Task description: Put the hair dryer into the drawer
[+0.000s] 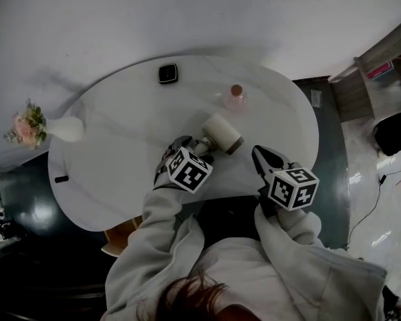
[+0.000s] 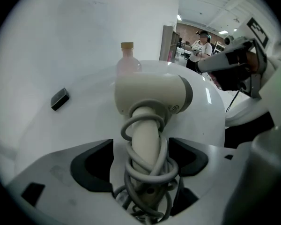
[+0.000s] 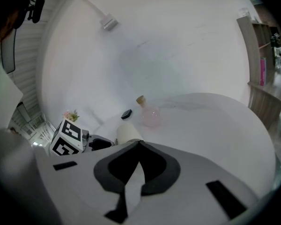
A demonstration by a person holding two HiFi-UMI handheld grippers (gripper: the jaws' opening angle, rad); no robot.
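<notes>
My left gripper [image 2: 143, 162] has its jaws clamped on the handle of the hair dryer [image 2: 152, 95], which is wound with its cord [image 2: 124, 129]. The cream barrel lies over the near part of the white table [image 1: 120, 179]; I can't tell whether it touches the top. My right gripper [image 1: 260, 156], jaws pressed together on nothing, hovers just right of it at the table's near edge. Beyond the dryer stands a pink bottle [image 1: 236, 97]. Farther back lies a small black block [image 1: 168, 73], and far left a white vase [image 1: 63, 130] of flowers.

Hair dryer [image 2: 152, 95] handle's lower end beneath coiled cord [image 2: 147, 170].
</notes>
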